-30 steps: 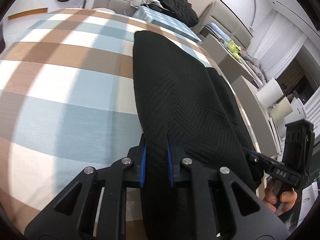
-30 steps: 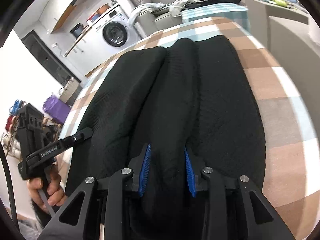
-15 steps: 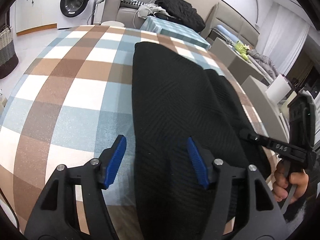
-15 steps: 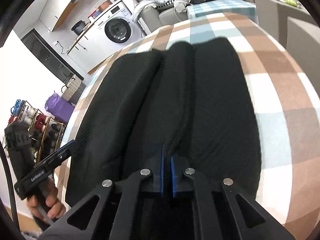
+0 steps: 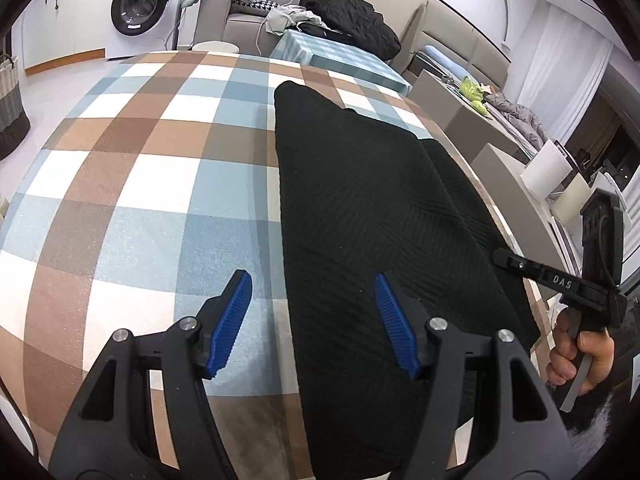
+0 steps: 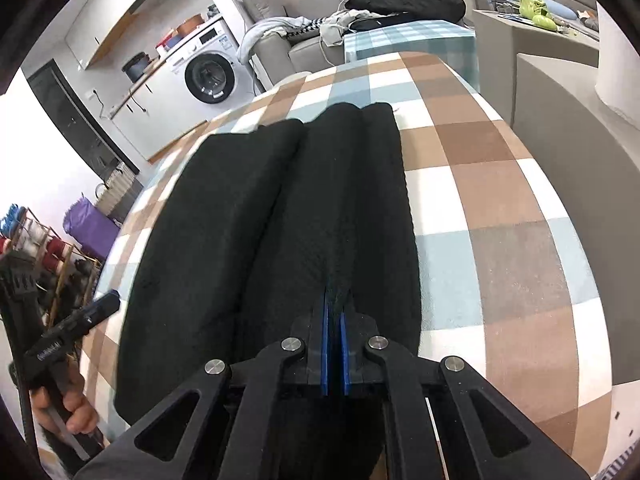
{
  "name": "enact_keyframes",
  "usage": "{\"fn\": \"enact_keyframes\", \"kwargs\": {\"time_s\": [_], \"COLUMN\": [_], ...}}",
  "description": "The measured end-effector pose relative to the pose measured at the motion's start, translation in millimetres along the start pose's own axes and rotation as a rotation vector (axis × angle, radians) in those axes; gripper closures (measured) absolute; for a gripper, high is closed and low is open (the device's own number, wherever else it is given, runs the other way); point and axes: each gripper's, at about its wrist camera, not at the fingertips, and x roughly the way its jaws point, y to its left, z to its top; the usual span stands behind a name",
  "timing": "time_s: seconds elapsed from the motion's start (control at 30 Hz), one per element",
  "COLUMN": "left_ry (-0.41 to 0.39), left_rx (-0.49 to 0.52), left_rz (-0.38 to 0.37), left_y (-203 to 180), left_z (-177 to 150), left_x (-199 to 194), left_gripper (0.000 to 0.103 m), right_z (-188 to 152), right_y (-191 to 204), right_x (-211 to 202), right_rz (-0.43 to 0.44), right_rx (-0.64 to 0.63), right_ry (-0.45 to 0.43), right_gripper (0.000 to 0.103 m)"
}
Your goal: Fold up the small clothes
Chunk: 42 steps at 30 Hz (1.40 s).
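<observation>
A black knit garment lies lengthwise on the checked tablecloth, folded into long panels; it also shows in the right wrist view. My left gripper is open and empty, its blue pads straddling the garment's near left edge. My right gripper is shut on the near edge of the garment's right panel, pinching a ridge of cloth. The right gripper shows at the right of the left wrist view; the left one shows at the lower left of the right wrist view.
A washing machine and a sofa with piled clothes stand beyond the table. A grey cabinet is close at the right. A basket sits on the floor at the left.
My left gripper has opened and let go of the garment's edge. My right gripper has shut on the cloth. Both views have pulled back a little.
</observation>
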Motion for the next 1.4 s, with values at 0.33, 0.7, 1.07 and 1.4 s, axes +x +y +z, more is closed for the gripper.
{"fn": "enact_keyframes", "kwargs": {"time_s": [0.33,0.7,1.07,1.4], "left_ry": [-0.003,0.017,0.017,0.027], "left_rx": [0.01,0.032,0.045,0.038], "left_rz": [-0.005,-0.002,0.011,0.011], "left_y": [-4,-9,-11,-7], "left_z": [3,2,4,4], "left_x": [3,13,15,20], "left_gripper": [0.041,0.041,0.041,0.041], "right_z": [-5,35,79,46], "right_y": [3,-30,-30,9], "right_x": [-30,12,33,-12], "right_rz": [-0.031,0.04,-0.04,0.111], "right_rx": [-0.027,0.082,0.059,0.001], "right_ry": [-0.09,0.008,-0.049,-0.034], "right_gripper": [0.099,0.08,0.097,0.074]}}
